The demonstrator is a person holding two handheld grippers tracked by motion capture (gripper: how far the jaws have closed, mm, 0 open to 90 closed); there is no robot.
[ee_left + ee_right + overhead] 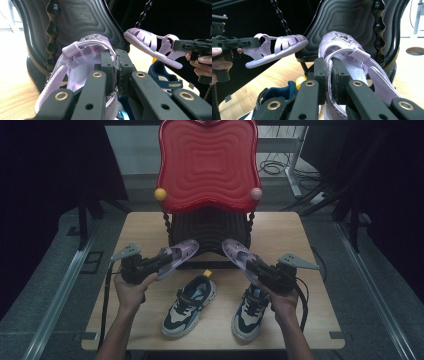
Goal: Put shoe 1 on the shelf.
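Note:
Two lilac sandals are held above the table in front of a black shelf (210,227). My left gripper (162,261) is shut on the side wall of the left sandal (181,252), toe pointing towards the shelf. In the left gripper view the jaws pinch that sandal (85,57) at its heel end. My right gripper (251,264) is shut on the right sandal (236,251) in the same way, and its own view shows the strap and sparkly toe (347,50). The two sandals hang apart, neither touching the shelf.
A red wavy panel (207,162) with a yellow and a pink knob tops the black shelf. Two navy and cream sneakers (190,306) (250,312) stand on the wooden table (145,227) beneath my hands. A yellow piece (207,273) lies by the shelf's base.

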